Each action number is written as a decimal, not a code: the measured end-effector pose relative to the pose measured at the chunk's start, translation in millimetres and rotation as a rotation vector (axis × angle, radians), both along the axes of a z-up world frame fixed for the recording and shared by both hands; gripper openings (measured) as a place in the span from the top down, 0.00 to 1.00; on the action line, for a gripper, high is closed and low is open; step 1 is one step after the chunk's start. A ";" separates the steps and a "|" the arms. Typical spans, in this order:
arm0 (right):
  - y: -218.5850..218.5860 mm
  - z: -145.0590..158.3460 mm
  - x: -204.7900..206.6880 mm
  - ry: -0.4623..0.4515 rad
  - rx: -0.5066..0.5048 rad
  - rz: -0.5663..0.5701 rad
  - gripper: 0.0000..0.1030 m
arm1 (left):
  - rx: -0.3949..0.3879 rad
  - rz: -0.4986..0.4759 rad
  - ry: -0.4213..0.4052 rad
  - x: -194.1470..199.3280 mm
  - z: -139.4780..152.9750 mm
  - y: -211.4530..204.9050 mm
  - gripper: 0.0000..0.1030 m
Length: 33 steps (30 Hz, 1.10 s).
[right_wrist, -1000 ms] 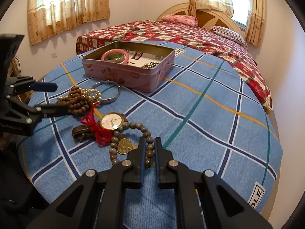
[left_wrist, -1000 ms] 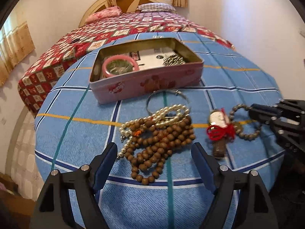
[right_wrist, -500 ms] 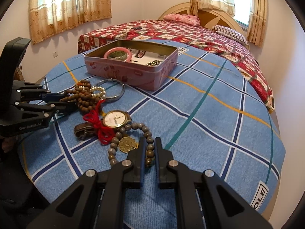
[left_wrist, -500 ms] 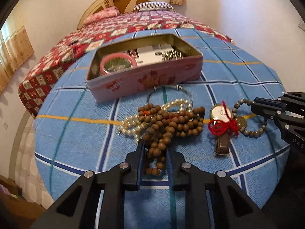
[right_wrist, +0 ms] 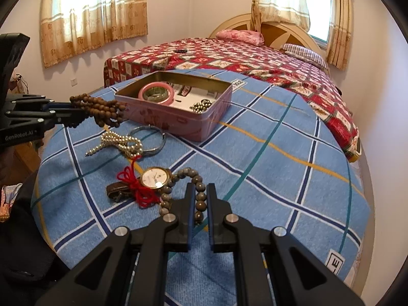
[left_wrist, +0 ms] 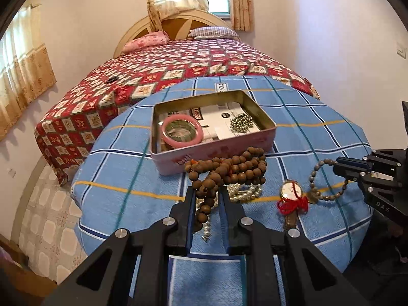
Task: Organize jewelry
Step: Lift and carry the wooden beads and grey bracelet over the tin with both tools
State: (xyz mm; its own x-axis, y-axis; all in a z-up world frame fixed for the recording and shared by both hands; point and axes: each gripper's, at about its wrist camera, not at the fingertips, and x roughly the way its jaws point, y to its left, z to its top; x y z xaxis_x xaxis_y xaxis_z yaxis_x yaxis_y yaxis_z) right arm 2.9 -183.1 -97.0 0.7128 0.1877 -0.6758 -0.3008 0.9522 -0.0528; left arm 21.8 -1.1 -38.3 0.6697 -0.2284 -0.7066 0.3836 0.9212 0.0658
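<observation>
My left gripper (left_wrist: 207, 193) is shut on a bundle of brown wooden beads (left_wrist: 229, 168), which hangs off the blue checked cloth in front of the pink tin (left_wrist: 216, 153). The right wrist view shows the same left gripper (right_wrist: 60, 113) holding the beads (right_wrist: 102, 109) in the air beside the tin (right_wrist: 204, 125). My right gripper (right_wrist: 200, 191) is shut on a grey bead bracelet (right_wrist: 188, 172) that lies on the cloth. The tin holds a pink bangle (left_wrist: 182, 132) and a cluster of metal beads (left_wrist: 241, 123).
A pearl string (right_wrist: 119, 141) and a silver bangle (right_wrist: 155, 148) lie on the cloth under the lifted beads. A watch (right_wrist: 154, 177) tied with red cord (right_wrist: 135, 186) sits by the bracelet. A bed with a red quilt (right_wrist: 229, 58) stands behind the round table.
My left gripper went from wide open to shut on the brown beads and lifted them off the cloth toward the tin. The right gripper and bracelet stayed put.
</observation>
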 end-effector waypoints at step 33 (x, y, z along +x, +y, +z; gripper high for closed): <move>20.4 43.9 51.7 -0.118 -0.036 0.053 0.90 | -0.016 0.045 -0.075 60.0 25.7 2.4 0.83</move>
State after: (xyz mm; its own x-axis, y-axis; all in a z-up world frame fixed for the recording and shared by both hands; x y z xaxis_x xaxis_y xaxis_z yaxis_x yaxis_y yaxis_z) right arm 54.6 -162.7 -53.1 0.7773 0.2038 -0.5952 -0.3400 0.9321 -0.1248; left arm 81.8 1.3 -12.6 0.7306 -0.2075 -0.6506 0.3363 0.9385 0.0784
